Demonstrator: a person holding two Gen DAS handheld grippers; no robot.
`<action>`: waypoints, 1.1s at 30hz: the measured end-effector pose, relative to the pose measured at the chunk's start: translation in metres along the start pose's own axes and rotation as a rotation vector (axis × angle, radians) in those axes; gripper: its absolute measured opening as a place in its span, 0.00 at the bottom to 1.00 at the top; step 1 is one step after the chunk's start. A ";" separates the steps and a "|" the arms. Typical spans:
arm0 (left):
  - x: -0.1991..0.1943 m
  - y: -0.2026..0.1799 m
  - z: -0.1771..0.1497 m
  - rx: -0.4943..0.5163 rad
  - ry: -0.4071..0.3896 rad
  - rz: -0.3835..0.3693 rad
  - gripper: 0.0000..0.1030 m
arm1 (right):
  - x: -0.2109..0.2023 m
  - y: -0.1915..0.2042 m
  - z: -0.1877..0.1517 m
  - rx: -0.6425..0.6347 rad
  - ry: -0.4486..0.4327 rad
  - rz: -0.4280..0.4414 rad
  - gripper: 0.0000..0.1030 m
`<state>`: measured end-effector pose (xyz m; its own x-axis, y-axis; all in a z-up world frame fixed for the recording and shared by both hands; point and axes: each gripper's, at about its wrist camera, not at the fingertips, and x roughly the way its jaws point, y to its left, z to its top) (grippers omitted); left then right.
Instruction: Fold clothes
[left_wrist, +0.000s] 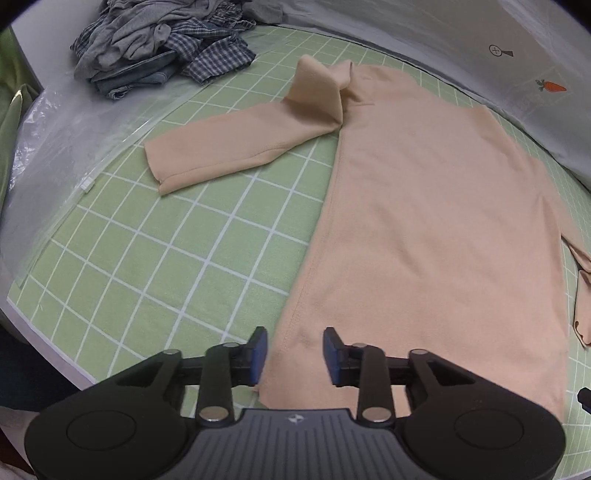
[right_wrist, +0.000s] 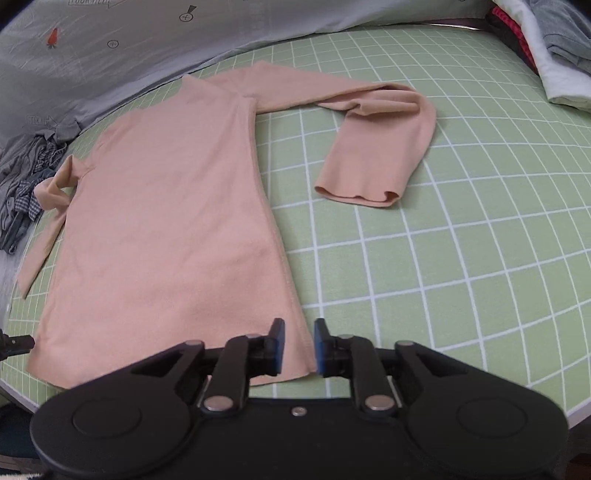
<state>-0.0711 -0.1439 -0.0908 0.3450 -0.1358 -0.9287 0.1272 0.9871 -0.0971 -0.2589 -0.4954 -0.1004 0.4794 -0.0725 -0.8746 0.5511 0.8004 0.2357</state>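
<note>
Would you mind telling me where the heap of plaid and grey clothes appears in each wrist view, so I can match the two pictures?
Left wrist: the heap of plaid and grey clothes sits at the upper left, beyond the peach shirt's sleeve.
Right wrist: the heap shows only at the far left edge, mid-height.
Shared landmark: the peach shirt spread on the green grid mat.

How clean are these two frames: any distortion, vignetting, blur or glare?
Left wrist view: strong fisheye bends the green grid mat lines, dark corners, mild sheen on the plastic bag, peach shirt sharp. Right wrist view: same curved grid and corner vignette, even soft light with faint shadows, shirt's left sleeve slightly smeared near the edge.
</note>
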 end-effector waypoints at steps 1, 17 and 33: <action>-0.002 -0.004 0.002 0.003 -0.012 -0.006 0.66 | -0.001 -0.004 0.004 0.013 -0.022 -0.012 0.47; 0.067 -0.091 0.065 0.137 0.068 0.021 0.85 | 0.044 -0.063 0.095 0.088 -0.217 -0.165 1.00; 0.113 -0.137 0.085 0.138 0.134 0.072 0.96 | 0.093 -0.117 0.174 0.044 -0.173 -0.198 0.73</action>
<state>0.0296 -0.3012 -0.1516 0.2322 -0.0437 -0.9717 0.2359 0.9717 0.0127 -0.1602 -0.6992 -0.1358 0.4668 -0.3288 -0.8210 0.6732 0.7341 0.0888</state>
